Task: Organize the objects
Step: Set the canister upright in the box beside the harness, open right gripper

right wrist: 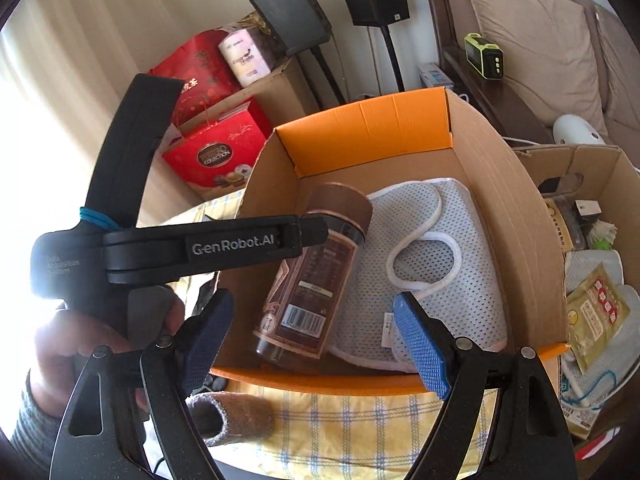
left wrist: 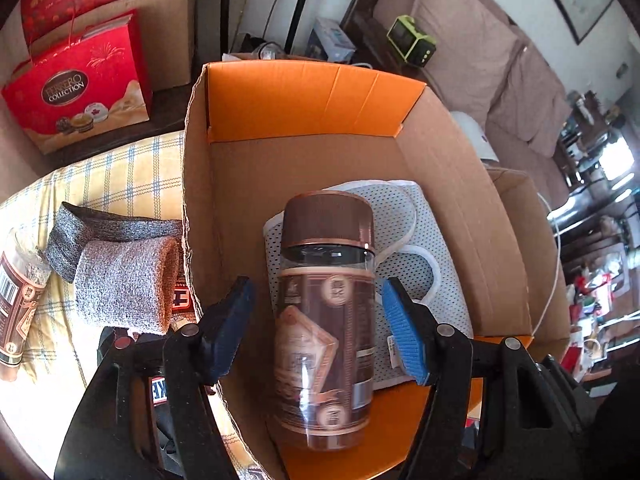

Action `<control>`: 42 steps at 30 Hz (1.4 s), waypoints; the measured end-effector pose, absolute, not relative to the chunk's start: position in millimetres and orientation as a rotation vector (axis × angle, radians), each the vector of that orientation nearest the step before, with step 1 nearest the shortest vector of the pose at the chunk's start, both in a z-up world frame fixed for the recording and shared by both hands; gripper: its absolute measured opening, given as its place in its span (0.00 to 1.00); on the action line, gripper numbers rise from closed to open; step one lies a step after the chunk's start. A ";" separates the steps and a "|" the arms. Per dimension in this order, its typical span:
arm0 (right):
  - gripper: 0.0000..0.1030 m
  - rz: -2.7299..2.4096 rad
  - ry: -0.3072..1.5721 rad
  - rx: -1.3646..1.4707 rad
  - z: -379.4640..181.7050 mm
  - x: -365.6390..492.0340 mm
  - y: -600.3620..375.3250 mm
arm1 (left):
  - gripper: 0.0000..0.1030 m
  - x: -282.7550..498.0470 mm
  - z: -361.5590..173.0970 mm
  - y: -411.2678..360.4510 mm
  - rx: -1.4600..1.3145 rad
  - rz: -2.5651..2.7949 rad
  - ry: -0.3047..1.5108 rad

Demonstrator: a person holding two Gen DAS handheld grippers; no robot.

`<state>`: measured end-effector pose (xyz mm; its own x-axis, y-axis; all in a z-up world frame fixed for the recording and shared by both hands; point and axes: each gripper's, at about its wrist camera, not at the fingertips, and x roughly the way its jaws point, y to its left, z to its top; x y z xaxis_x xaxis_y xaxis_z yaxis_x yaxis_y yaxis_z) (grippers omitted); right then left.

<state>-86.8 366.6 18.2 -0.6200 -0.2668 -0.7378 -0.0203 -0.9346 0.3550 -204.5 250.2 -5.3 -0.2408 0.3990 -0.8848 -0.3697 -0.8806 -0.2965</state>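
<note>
A brown-lidded clear jar [left wrist: 324, 320] with a brown label lies tilted in the orange-flapped cardboard box [left wrist: 460, 184], partly on a white mesh garment [left wrist: 424, 256]. My left gripper [left wrist: 316, 312] hangs over the jar with a blue pad on each side. A narrow gap shows at both pads, so it is open around the jar. In the right wrist view the same jar [right wrist: 308, 280] lies left of the garment [right wrist: 440, 264]. My right gripper [right wrist: 316, 332] stands open and empty over the box's near edge [right wrist: 320, 380]. The left gripper's black body [right wrist: 224, 248] crosses in front of the jar there.
Rolled grey knit pieces [left wrist: 124, 280] and a second jar [left wrist: 16, 312] lie on the yellow checked cloth [left wrist: 120, 176] left of the box. Red gift bags [left wrist: 80, 88] stand behind. A second carton [right wrist: 580, 168] with packets sits to the right, with a sofa [right wrist: 540, 40] beyond it.
</note>
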 end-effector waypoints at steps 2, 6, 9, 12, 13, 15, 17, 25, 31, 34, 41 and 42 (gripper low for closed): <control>0.81 -2.664 -0.506 1.296 16.7 -86.2 368.0 | 0.61 -201.9 2.0 245.5 -1.522 2.159 -0.034; 0.81 -2.669 -0.523 1.311 14.8 -89.3 370.7 | 0.63 -194.9 16.6 231.5 -1.485 2.179 -0.036; 0.81 -2.672 -0.497 1.363 12.0 -101.8 369.0 | 0.63 -190.1 26.4 215.8 -1.462 2.195 -0.059; 0.81 -2.675 -0.440 1.448 5.3 -120.1 363.1 | 0.64 -186.0 34.5 197.6 -1.437 2.228 -0.089; 0.81 -2.667 -0.427 1.478 1.8 -125.9 361.1 | 0.64 -184.3 36.6 192.8 -1.430 2.240 -0.088; 0.81 -2.649 -0.407 1.544 -5.6 -138.2 357.9 | 0.65 -181.3 39.2 184.6 -1.419 2.259 -0.071; 0.81 -2.639 -0.401 1.610 -13.8 -149.2 355.3 | 0.65 -176.7 41.4 178.1 -1.408 2.279 -0.050; 0.67 -2.597 -0.331 1.707 -34.7 -167.0 348.1 | 0.65 -164.3 41.0 152.6 -1.394 2.271 -0.075; 0.65 -2.543 -0.532 1.558 -24.5 -160.7 353.8 | 0.65 -158.6 35.9 139.2 -1.405 2.259 -0.119; 0.65 -2.559 -0.452 1.513 -17.2 -162.5 338.5 | 0.65 -158.0 32.9 134.2 -1.413 2.265 -0.128; 0.64 -2.539 -0.458 1.531 -19.4 -172.6 333.0 | 0.65 -160.6 27.6 125.5 -1.430 2.265 -0.148; 0.64 -2.515 -0.451 1.524 -20.4 -174.0 331.4 | 0.66 -160.3 27.1 125.2 -1.431 2.265 -0.147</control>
